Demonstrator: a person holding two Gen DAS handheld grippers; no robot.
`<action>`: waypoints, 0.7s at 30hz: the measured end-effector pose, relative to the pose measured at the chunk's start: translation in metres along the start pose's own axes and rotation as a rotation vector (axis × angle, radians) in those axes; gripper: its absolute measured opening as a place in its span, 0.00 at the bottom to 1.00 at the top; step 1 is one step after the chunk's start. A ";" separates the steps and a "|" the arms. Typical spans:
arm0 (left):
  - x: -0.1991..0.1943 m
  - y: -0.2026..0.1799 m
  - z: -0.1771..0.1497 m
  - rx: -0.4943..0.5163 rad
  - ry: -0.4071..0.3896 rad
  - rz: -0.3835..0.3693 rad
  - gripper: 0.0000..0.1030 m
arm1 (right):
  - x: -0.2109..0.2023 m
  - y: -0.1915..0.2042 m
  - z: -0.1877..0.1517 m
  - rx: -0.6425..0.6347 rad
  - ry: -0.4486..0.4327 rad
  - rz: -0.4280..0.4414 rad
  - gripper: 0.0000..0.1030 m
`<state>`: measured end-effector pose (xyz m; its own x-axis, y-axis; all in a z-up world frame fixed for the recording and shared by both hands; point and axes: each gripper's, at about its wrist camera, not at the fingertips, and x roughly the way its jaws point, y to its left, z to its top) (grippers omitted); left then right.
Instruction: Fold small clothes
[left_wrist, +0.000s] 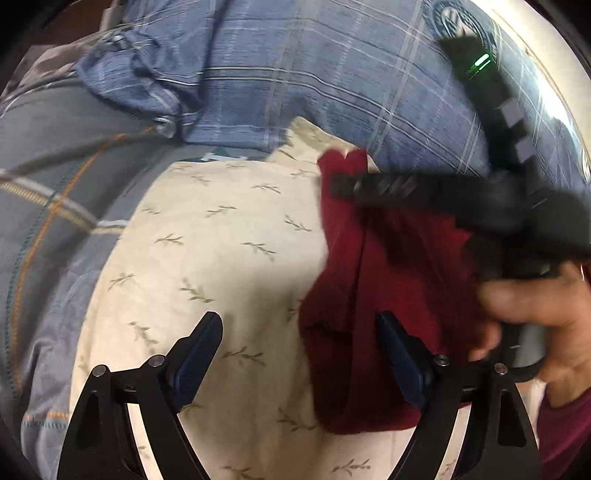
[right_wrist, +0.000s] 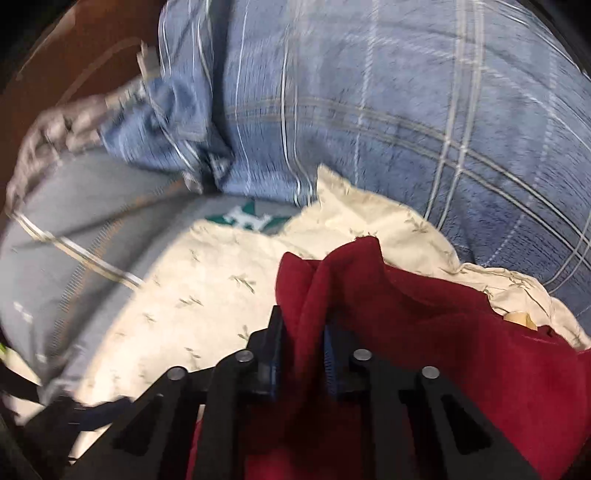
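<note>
Right gripper (right_wrist: 301, 354): jaws pressed together on a bunched fold of the dark red soft-fabric garment (right_wrist: 424, 332). The cloth rises in a peak between the blue pads and spills back over the gripper's black linkage.

From the left wrist view, the right gripper (left_wrist: 341, 184) reaches in from the right, tip at the upper edge of the same red garment (left_wrist: 373, 295). The person's right hand (left_wrist: 535, 314) is wrapped round its handle. That part of the frame is motion-blurred, so the pinch itself can't be confirmed from this side — only from the right wrist view.

Left gripper (left_wrist: 299, 354): jaws spread wide, nothing between them. Its left blue pad is over the cream pillowcase with a small green leaf-sprig print (left_wrist: 221, 258); its right pad is over the red garment's left portion. Contact with the fabric can't be told.

Garment location: on the cream pillowcase, towards its right side, with one end lifted in the right gripper.

Surroundings:
- Blue plaid bedcover with white and grey lines (left_wrist: 314, 74) behind and to the right of the pillowcase.
- Grey cloth with orange and white stripes (left_wrist: 55, 184) at left, running under the pillowcase's left edge.
- Green-and-white patch of print (right_wrist: 247, 219) showing at the pillowcase's far edge — what it belongs to isn't clear.
</note>
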<state>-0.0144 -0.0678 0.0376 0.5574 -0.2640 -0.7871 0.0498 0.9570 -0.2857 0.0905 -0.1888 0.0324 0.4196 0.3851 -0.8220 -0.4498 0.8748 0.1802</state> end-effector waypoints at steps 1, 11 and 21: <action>0.003 -0.001 0.000 0.004 0.009 -0.008 0.82 | -0.006 -0.004 0.000 0.018 -0.010 0.020 0.16; 0.023 -0.009 0.006 -0.002 0.038 -0.156 0.42 | -0.030 -0.027 -0.001 0.097 -0.033 0.111 0.15; 0.006 -0.014 0.005 0.061 -0.026 -0.208 0.23 | -0.020 -0.012 0.005 0.110 0.031 0.140 0.68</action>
<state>-0.0079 -0.0818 0.0395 0.5514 -0.4540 -0.6999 0.2153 0.8880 -0.4064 0.0913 -0.2060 0.0495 0.3336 0.4980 -0.8004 -0.4124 0.8406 0.3512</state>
